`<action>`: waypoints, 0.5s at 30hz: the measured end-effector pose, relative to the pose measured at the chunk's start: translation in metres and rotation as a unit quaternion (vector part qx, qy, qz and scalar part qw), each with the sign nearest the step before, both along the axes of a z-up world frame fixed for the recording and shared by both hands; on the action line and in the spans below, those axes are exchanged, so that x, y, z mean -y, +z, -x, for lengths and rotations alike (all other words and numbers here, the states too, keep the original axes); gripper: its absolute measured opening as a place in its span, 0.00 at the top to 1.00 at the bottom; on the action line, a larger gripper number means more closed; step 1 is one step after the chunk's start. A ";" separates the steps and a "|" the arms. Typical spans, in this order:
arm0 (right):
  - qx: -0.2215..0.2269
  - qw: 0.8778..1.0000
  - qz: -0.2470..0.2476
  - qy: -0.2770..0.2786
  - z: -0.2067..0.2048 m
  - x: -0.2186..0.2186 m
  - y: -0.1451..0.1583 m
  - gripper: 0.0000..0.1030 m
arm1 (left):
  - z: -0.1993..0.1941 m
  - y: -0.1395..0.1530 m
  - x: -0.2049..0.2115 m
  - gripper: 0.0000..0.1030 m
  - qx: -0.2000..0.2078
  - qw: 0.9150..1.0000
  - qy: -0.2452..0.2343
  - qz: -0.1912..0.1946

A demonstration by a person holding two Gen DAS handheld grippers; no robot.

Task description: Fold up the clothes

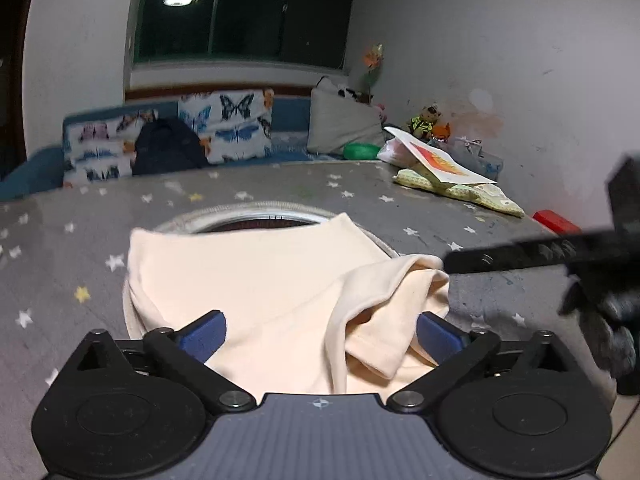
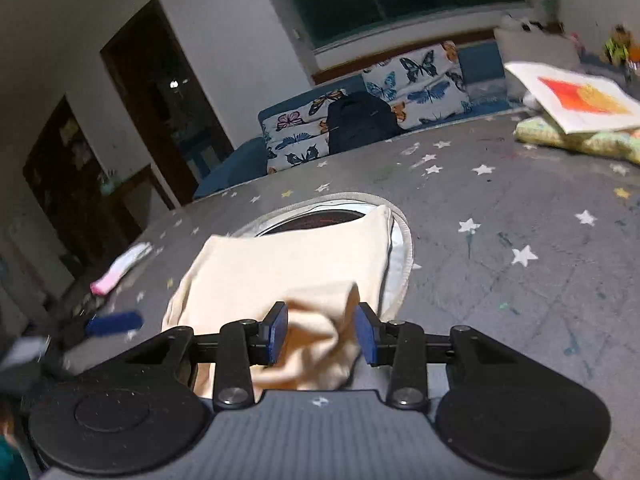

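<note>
Two grippers are at work on one cream shirt [image 1: 256, 280], which lies on the grey starred cloth [image 1: 60, 264] of the table, partly over a round opening [image 1: 248, 218] in the middle of it. My left gripper [image 1: 320, 336] is spread wide, its blue pads on either side of the shirt's near edge with nothing caught between them; the fabric simply lies in the gap. My right gripper [image 2: 322, 334] is about half open, and a bunched fold of the shirt, which I take for a sleeve [image 2: 316, 320], sits between its pads [image 2: 278, 334]. I see a little daylight on each side, so I judge it is not pinching, though I cannot tell for certain whether the cloth touches the pads. From the left view that sleeve [image 1: 392, 304] is turned over onto the body of the shirt, rumpled, not flat. I read this as the sleeve fold, early in the job: one side brought in, the body not yet doubled. Next I would want the right side let go cleanly and the rumple smoothed, then both grippers closing on the near hem to carry it toward the far edge. Further off, a picture book [image 1: 440, 160] on green cloth is well clear.
</note>
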State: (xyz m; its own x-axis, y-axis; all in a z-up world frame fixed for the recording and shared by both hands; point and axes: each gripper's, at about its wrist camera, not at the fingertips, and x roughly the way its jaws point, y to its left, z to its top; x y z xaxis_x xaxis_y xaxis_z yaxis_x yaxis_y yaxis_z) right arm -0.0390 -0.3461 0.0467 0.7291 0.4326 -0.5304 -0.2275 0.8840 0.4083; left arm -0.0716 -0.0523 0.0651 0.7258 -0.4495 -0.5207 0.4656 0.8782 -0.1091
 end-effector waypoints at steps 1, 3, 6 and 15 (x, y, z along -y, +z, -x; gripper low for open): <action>-0.007 1.000 -0.004 -0.003 -0.006 -0.001 -0.003 0.64 | 0.002 0.001 0.001 0.00 0.006 1.000 -0.001 -0.003; -0.021 1.000 -0.011 -0.009 -0.017 -0.002 -0.009 0.69 | 0.005 0.003 0.001 0.00 0.010 1.000 -0.003 -0.006; -0.025 0.999 -0.014 -0.018 -0.023 -0.006 -0.013 0.84 | 0.007 0.003 0.001 0.00 0.014 1.000 -0.001 -0.012; 0.063 0.997 0.003 0.048 -0.007 -0.044 0.031 0.93 | 0.011 0.014 0.026 0.01 0.089 0.994 -0.033 -0.053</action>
